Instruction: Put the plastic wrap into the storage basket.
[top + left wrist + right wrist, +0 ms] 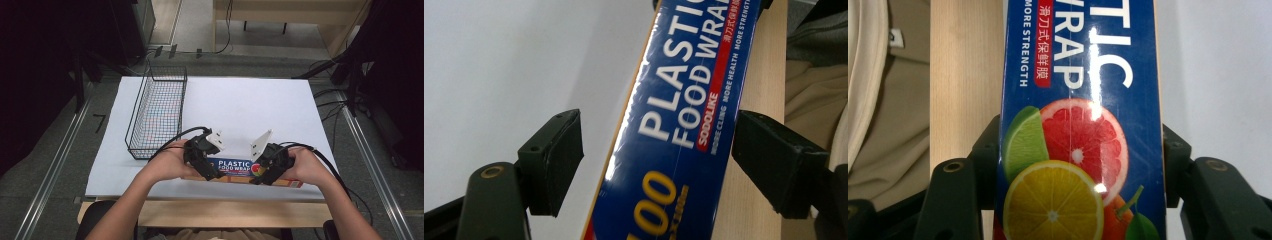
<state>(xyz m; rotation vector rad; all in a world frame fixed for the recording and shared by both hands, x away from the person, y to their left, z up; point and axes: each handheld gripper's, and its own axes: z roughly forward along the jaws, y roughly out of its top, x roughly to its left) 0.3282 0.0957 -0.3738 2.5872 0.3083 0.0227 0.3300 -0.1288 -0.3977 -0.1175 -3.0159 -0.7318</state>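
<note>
A long blue box of plastic food wrap [234,165] lies along the front edge of the white table sheet [245,107]. It has white lettering and citrus pictures. My left gripper [204,166] straddles the box's left part. In the left gripper view the box [674,140] runs between the open gripper [656,155], with a gap at the left finger [555,160]. My right gripper [266,170] is at the box's right part. In the right gripper view the gripper [1080,160] is shut on the box [1078,125], one jaw against each long side.
A black wire basket [157,112] stands on the left part of the sheet, just beyond my left hand. A wooden table edge [200,210] runs along the front, right behind the box. Cables trail from both grippers.
</note>
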